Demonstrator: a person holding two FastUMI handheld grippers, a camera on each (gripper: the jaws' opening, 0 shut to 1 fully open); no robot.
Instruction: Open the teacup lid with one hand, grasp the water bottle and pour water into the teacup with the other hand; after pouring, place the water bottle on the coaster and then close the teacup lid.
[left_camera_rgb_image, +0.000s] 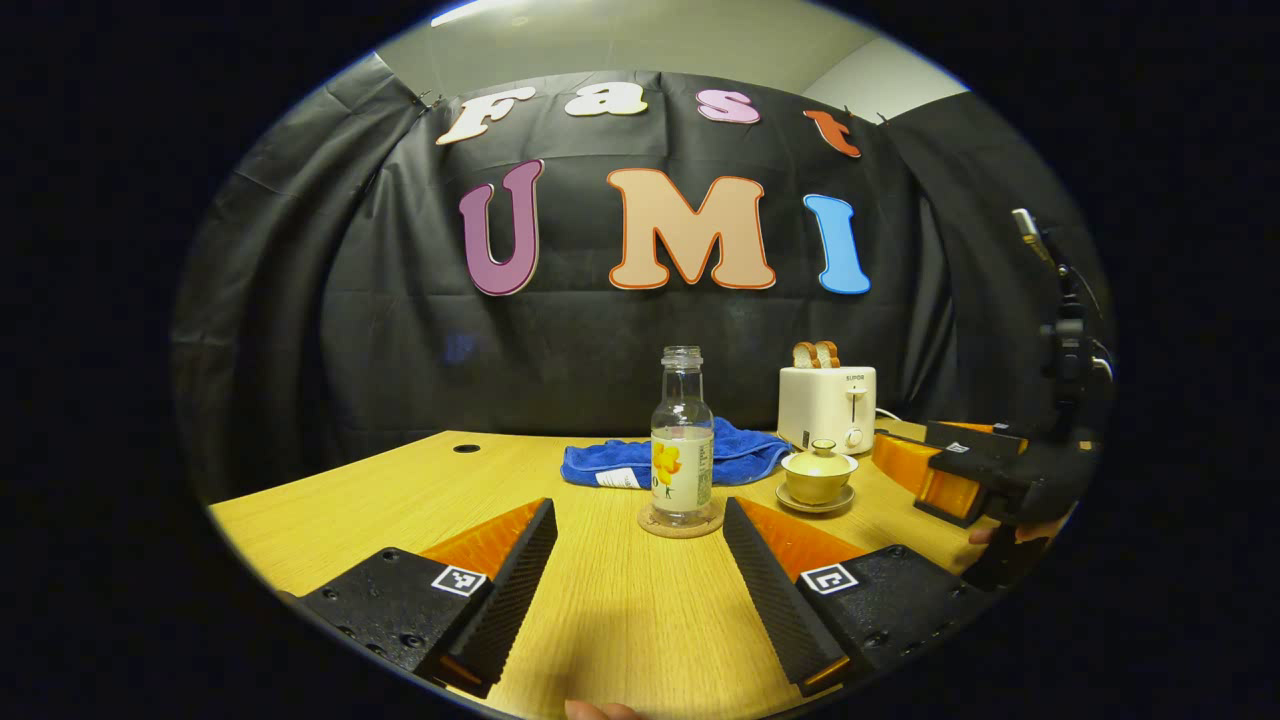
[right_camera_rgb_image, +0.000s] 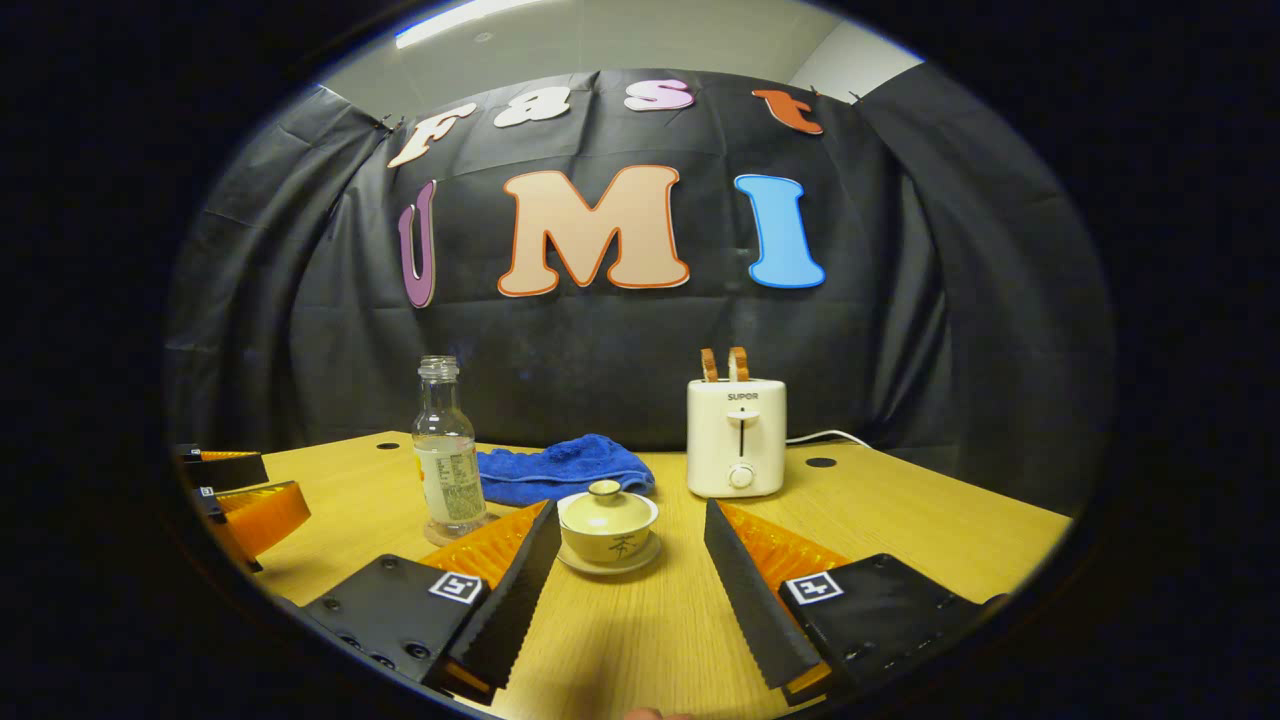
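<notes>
While both grippers hover released — left gripper facing the water bottle on its coaster, right gripper facing the lidded teacup — a clumsy lid pinch could tip the cup.

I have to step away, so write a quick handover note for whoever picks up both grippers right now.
Left gripper: open, empty, facing the clear glass water bottle.
Right gripper: open, empty, facing the cream lidded teacup.
Bottle stands upright on the round cork coaster; teacup sits on its saucer, lid on.
Done: nothing.
Left: lift lid, pour, return bottle to coaster, close lid.
</notes>
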